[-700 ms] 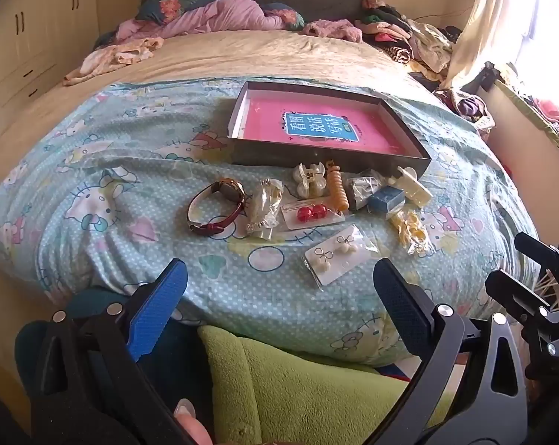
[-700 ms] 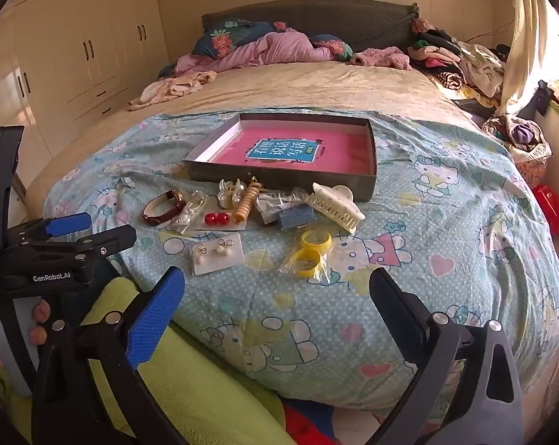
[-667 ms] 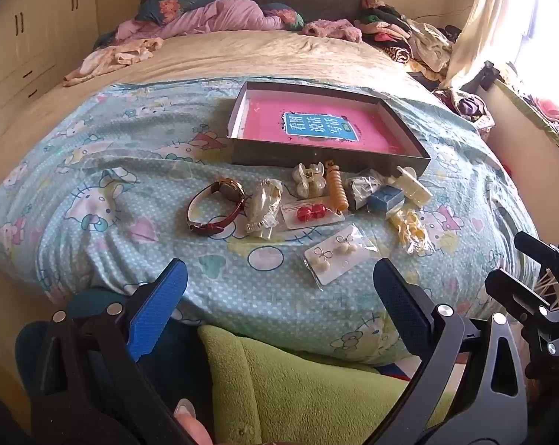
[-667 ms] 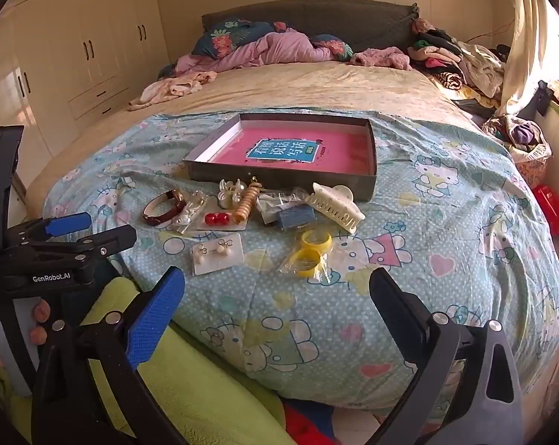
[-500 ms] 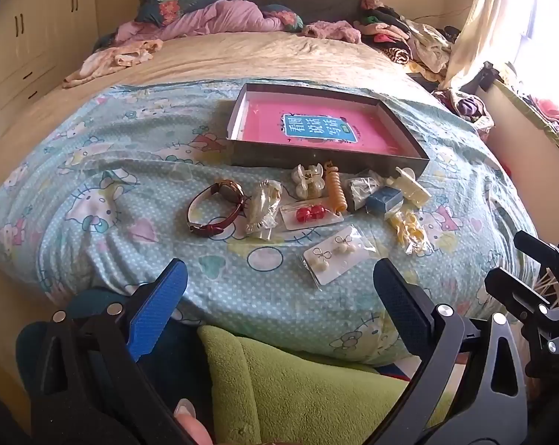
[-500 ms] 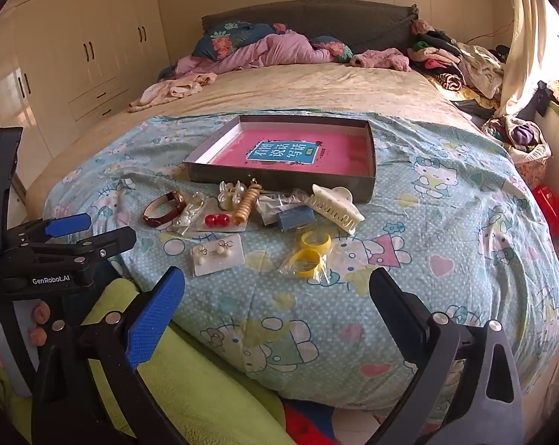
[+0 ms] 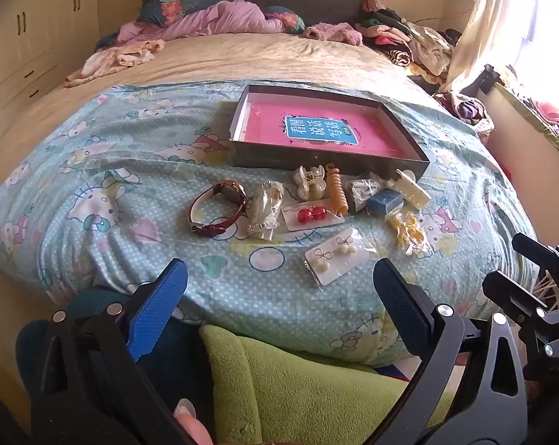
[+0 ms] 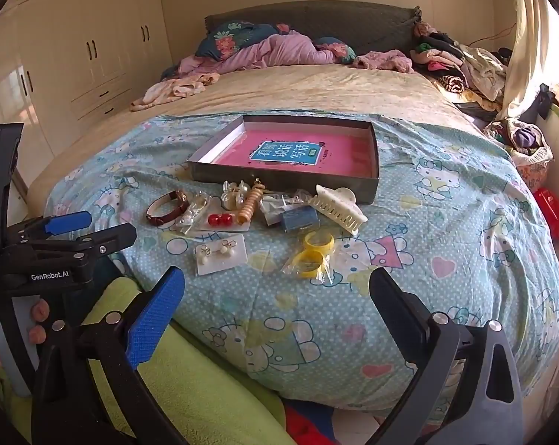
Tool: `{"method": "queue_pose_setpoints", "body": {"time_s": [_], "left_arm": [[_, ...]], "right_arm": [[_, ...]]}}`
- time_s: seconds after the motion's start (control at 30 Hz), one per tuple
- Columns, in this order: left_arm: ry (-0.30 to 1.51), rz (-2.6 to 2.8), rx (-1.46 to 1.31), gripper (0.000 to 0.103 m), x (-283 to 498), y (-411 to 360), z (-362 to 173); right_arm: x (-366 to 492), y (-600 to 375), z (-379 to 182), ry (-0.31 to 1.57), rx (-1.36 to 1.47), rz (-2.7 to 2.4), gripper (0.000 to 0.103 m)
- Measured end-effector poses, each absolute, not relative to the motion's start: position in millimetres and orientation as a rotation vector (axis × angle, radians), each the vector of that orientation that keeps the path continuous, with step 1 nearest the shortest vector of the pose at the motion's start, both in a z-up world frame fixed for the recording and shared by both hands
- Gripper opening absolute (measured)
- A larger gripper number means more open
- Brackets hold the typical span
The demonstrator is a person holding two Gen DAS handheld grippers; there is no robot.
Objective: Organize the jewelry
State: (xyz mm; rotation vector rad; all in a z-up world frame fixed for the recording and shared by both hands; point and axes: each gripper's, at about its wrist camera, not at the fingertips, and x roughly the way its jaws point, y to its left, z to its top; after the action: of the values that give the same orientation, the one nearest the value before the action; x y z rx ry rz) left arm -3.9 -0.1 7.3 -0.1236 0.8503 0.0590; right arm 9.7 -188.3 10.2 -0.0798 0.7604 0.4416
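Note:
A shallow grey box [image 7: 327, 159] [image 8: 279, 180] with a pink book inside lies on the blue patterned quilt. In front of it lie a red-strap watch [image 7: 220, 209] [image 8: 168, 207], a bagged chain [image 7: 264, 209], red earrings on a card [image 7: 312, 215] [image 8: 220, 219], pearl earrings on a card [image 7: 333, 256] [image 8: 220, 254], an orange spiral tie [image 7: 338, 193], a cream claw clip [image 8: 338, 207], a small blue box [image 8: 299, 219] and bagged yellow rings [image 8: 312, 256]. My left gripper [image 7: 279, 296] and right gripper [image 8: 275, 296] are open and empty, short of the bed's near edge.
A green fleece [image 7: 298, 382] lies under both grippers. Bedding and pillows [image 8: 272, 52] are piled at the headboard, clothes [image 8: 464, 63] at the far right. Wardrobes [image 8: 75, 59] stand on the left. A red object [image 8: 552, 211] sits on the floor at the right.
Both views have shifted very slightly; the objects on the quilt have not moved and both grippers stay open.

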Motion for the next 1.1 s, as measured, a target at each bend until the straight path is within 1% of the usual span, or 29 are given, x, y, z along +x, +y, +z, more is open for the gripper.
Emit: {"method": "queue_pose_setpoints", "body": {"time_s": [1.1], "left_arm": [[0.847,0.062,-0.126,0.094,-4.6,2.2,9.4]], "right_arm": [[8.6,-181.3,5.7,0.766,-0.073,0.454,0.099]]}}
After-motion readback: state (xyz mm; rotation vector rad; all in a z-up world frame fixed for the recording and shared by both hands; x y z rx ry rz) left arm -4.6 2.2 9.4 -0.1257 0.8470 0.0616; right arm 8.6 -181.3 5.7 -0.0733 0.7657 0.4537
